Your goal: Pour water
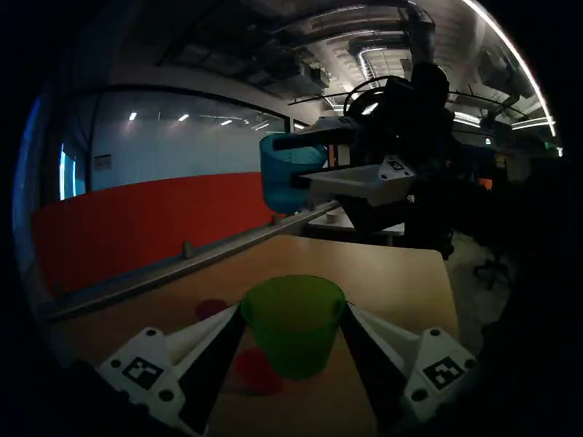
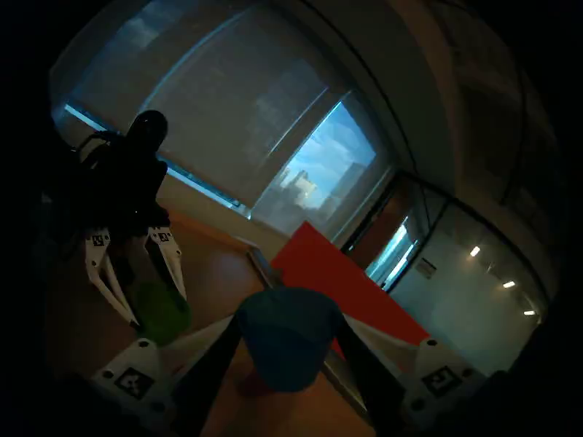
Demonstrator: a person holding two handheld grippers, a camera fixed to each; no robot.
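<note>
Two cups held at the counter (image 1: 386,269).
Left gripper (image 1: 293,312) clamps a green cup (image 1: 294,339) upright; right gripper (image 2: 288,320) grips a blue cup (image 2: 286,346), raised higher.

Blue cup (image 2: 284,353) clasped in right tongs (image 2: 288,324), green cup (image 2: 162,315) in left tongs (image 2: 159,307).

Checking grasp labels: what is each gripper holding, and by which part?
Left gripper: green cup, jaws on opposite sides of its wall near the rim. Right gripper: blue cup, held likewise by its sides.
</note>
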